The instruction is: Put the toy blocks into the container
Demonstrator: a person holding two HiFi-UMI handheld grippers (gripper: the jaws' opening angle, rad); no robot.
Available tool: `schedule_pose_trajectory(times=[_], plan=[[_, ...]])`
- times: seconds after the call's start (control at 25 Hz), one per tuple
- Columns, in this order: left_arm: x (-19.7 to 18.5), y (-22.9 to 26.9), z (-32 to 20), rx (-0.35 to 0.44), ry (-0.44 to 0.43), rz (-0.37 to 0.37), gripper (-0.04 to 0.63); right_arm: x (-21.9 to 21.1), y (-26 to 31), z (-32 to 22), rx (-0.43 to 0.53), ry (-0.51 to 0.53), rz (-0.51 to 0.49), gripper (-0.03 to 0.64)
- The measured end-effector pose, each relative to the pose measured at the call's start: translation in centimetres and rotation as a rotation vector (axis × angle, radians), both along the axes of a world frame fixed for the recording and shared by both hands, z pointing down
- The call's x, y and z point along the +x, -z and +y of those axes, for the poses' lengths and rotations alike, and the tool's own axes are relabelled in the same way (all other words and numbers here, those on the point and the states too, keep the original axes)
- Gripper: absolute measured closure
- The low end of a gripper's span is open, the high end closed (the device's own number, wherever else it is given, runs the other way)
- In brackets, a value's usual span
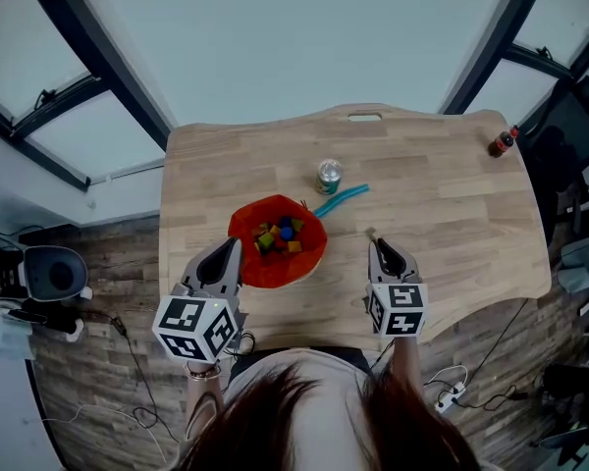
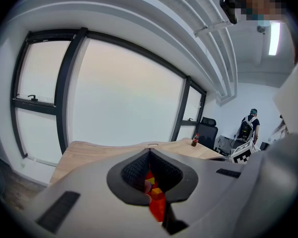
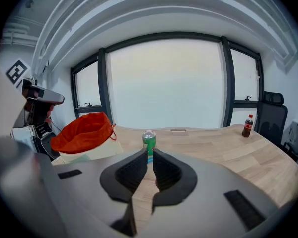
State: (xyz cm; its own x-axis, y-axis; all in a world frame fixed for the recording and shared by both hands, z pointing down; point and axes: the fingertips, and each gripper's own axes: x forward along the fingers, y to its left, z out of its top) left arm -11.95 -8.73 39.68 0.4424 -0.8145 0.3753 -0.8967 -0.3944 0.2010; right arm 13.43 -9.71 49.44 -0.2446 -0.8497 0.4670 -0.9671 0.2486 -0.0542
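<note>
The red fabric container [image 1: 275,273] stands on the light wooden table [image 1: 452,214] near the middle of its near edge. The coloured toy blocks [image 1: 278,235] lie inside it, and no loose block is seen on the table. The left gripper [image 1: 234,245] is set against the container's left rim. Its jaws are pressed together at the tips, and the red fabric is judged to be pinched between them. The right gripper [image 1: 376,243] is held well apart from the container, toward the right edge. Its jaws are drawn almost together and nothing is seen between them. The container lies between the two grippers, to the left of the right gripper, so the left gripper is the nearer one. The container is roundish, so no long axis is presented
</note>
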Motion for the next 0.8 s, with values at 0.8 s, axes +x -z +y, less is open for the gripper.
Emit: schedule_pose_trajectory(times=[0.8], plan=[[4.2, -0.6, -0.4, -0.012, 0.002, -0.006, 0.584, 4.5, -3.3, -0.5, -0.066, 0.05, 0.088, 0.568]])
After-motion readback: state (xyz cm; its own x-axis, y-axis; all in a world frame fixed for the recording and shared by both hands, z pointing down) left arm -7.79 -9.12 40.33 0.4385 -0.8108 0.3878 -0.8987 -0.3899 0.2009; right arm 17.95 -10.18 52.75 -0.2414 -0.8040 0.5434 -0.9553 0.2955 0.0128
